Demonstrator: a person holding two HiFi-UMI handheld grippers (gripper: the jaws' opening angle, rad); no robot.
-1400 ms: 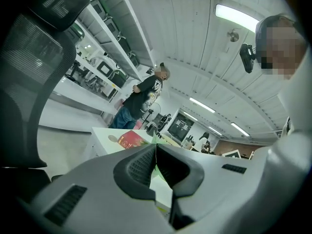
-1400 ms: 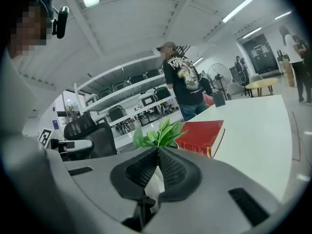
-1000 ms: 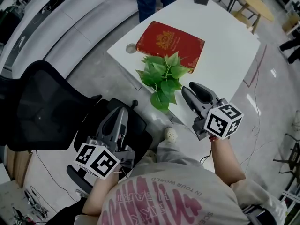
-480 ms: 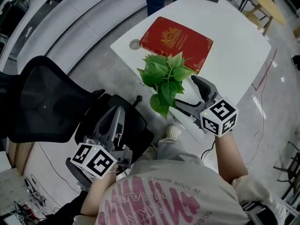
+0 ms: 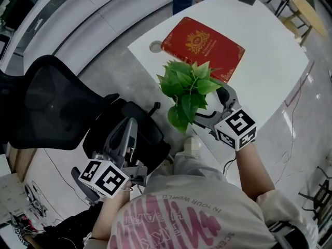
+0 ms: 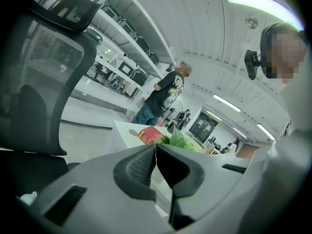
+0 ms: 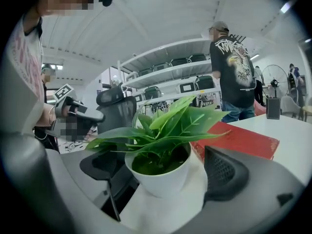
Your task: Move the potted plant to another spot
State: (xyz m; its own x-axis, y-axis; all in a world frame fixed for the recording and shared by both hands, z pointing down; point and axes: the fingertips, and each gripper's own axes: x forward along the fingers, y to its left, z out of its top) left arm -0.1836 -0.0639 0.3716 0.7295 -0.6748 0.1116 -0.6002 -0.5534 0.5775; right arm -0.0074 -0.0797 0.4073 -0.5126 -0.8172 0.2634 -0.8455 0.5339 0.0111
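The right gripper [image 5: 210, 107] is reaching forward off an outstretched forearm [image 5: 251, 173], its jaws just opening wide, with the potted plant [image 7: 158, 177] standing between them and the pads clear of it. The left gripper [image 5: 128, 126] is hanging low at the person's side, jaws pressed together, empty.

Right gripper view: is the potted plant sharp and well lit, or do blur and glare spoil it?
Right gripper view: potted plant sharp, evenly lit, no glare; fisheye bends the shelves and blackens the corners. Head view: leaves crisp, white table bright, no glare patch.
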